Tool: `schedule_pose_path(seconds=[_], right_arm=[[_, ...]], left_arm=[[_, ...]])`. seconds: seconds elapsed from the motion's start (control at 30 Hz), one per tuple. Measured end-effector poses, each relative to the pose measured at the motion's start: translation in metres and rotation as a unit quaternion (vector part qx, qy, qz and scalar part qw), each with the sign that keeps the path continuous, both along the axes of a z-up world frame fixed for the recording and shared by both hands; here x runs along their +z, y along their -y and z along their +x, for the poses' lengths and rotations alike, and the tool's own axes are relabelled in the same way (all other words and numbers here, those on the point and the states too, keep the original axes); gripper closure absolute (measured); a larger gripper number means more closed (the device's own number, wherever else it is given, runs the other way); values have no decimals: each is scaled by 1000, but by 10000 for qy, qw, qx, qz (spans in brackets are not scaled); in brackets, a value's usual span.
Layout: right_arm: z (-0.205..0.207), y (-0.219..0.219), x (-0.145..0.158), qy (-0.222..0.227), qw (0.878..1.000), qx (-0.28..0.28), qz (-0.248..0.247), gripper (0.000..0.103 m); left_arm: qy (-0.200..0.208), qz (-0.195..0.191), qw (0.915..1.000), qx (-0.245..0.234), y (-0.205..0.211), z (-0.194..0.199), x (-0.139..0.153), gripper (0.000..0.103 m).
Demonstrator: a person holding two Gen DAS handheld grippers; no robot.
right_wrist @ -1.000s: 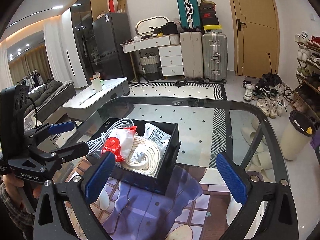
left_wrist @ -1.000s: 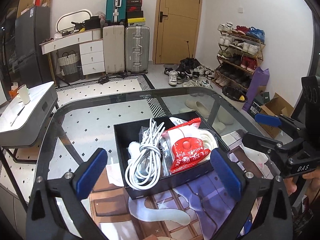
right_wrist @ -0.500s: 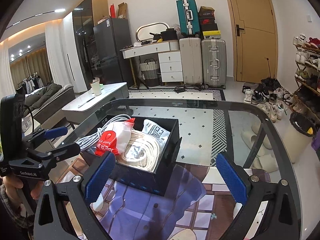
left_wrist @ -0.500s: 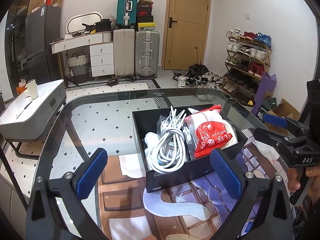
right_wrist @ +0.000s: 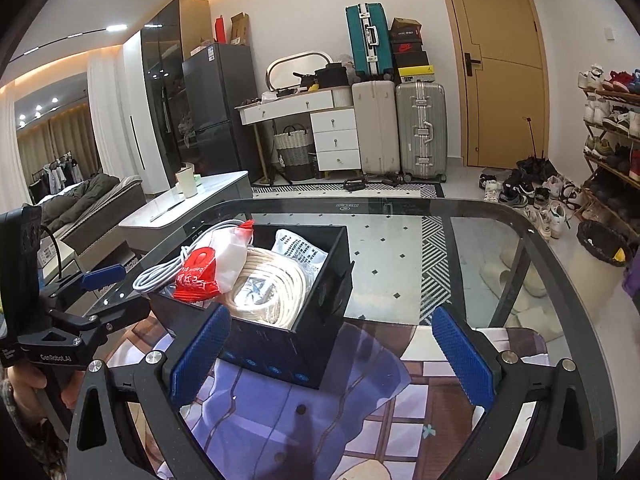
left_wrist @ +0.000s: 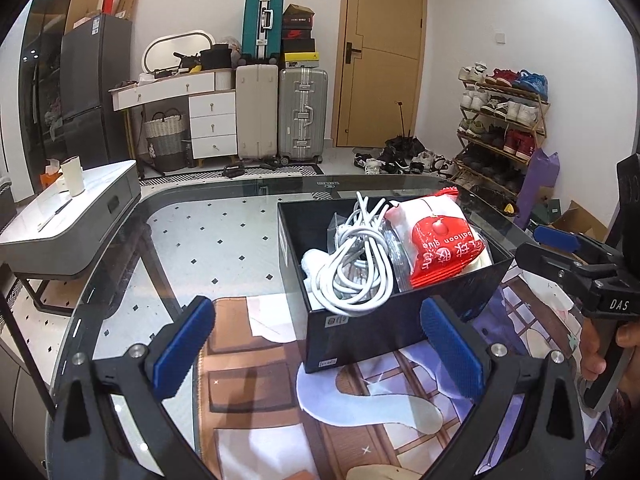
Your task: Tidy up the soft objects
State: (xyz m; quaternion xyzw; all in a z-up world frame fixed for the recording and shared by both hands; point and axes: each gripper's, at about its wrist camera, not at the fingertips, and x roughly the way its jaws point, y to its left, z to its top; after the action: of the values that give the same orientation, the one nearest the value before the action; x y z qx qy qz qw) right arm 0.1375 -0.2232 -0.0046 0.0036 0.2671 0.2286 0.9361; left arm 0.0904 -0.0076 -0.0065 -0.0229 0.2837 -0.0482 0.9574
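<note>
Nearest, two grippers hang over the glass bench (left_wrist: 224, 216), each with its two blue pads spread wide and nothing between them: the left gripper (left_wrist: 316, 356) and the right gripper (right_wrist: 332, 354). Under them lies one printed mat (right_wrist: 320, 412). On its far edge stands one black box (left_wrist: 368, 328), holding one bundle of white cable (left_wrist: 352, 276), one red and white packet (left_wrist: 440, 248), one coil of cream rope (right_wrist: 268, 292) and one clear printed bag (right_wrist: 300, 248). Farther off, three suitcases (left_wrist: 302, 114) stand by the wall.
</note>
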Motion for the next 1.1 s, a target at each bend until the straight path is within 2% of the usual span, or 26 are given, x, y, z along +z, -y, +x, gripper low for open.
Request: schedule_pose_path(seconds=[0.7, 1.1], right_arm=[[-18, 0, 0, 316, 9995, -44, 33, 1], [-24, -2, 4, 414, 9991, -54, 53, 1]], left_arm=[[121, -66, 9999, 25, 1, -3, 0, 0], [182, 113, 9997, 97, 8, -7, 2, 0]])
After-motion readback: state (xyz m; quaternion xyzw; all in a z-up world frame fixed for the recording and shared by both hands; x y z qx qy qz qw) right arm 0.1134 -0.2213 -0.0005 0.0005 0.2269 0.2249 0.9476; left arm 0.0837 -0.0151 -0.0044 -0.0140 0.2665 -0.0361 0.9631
